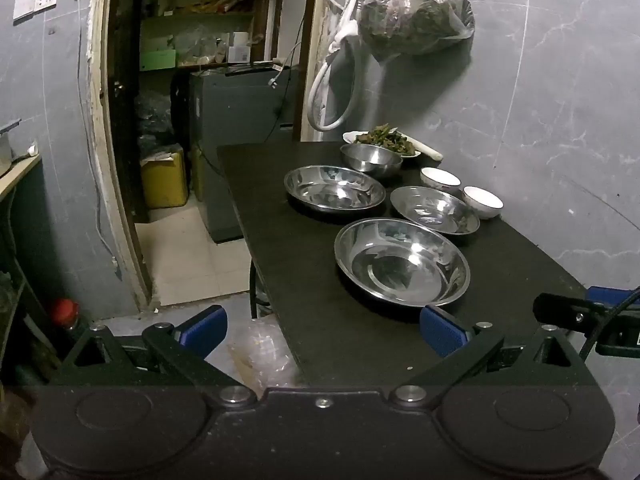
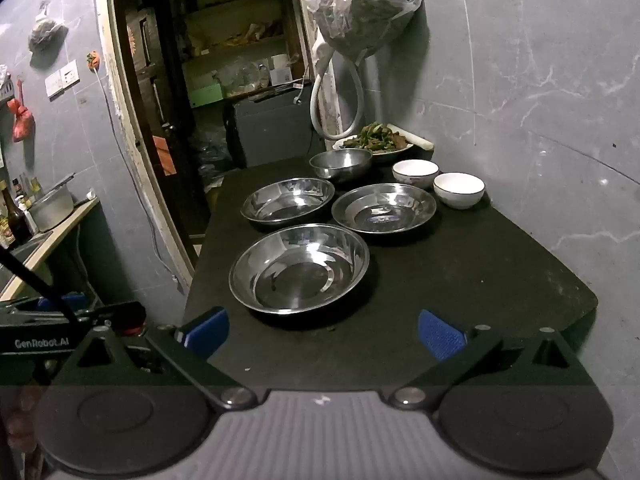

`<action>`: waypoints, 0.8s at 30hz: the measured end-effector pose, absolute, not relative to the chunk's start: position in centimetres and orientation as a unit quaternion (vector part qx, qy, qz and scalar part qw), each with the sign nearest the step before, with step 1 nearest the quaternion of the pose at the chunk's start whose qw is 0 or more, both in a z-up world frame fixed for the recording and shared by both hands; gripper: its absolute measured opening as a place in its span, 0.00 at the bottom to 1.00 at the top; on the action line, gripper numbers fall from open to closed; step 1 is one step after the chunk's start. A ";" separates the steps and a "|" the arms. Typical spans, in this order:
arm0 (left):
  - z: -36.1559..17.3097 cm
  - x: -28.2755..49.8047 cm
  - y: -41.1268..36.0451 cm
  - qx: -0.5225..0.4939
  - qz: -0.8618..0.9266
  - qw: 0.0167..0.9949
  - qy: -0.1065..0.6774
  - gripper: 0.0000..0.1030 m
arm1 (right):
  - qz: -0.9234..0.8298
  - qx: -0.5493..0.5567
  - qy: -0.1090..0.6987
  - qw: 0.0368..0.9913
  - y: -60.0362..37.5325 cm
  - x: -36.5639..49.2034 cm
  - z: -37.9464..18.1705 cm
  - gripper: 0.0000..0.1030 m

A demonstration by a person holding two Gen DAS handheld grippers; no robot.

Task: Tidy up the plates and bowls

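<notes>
Dark matte surface (image 2: 500, 280) carrying three wide shiny steel plates (image 2: 299, 270), one deeper steel bowl (image 2: 346, 163) and two white ceramic bowls (image 2: 459, 189) near the grey wall. Left hand-held gripper (image 1: 324, 334) and right hand-held gripper (image 2: 323, 334) both spread wide, empty, hovering at the near edge.

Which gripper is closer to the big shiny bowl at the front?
Right, I think. The right gripper faces the big steel bowl almost head-on, jaws open. The left gripper sits off to the bowl's left, partly past the table edge, jaws open.
</notes>
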State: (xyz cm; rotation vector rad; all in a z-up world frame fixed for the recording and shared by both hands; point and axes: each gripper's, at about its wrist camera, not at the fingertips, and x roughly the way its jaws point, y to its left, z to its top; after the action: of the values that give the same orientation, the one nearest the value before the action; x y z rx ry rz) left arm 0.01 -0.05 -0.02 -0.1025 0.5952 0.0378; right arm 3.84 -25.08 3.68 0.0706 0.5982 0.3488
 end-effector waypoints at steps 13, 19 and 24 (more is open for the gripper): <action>0.0 0.0 -0.1 -0.053 0.017 0.955 0.291 0.99 | 0.171 0.036 0.293 0.940 -25.1 4.1 3.6 1.00; 0.0 0.0 -0.1 -0.053 0.017 0.955 0.292 0.99 | 0.171 0.036 0.292 0.940 -25.1 4.1 3.6 1.00; 0.0 0.0 -0.1 -0.053 0.017 0.955 0.292 0.99 | 0.171 0.036 0.292 0.940 -25.1 4.0 3.6 1.00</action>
State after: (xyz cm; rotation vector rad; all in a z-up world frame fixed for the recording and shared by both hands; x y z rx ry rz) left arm -0.03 -0.10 0.01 -0.1067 0.5924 0.0337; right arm 4.05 -25.14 3.62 0.0740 0.5963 0.3489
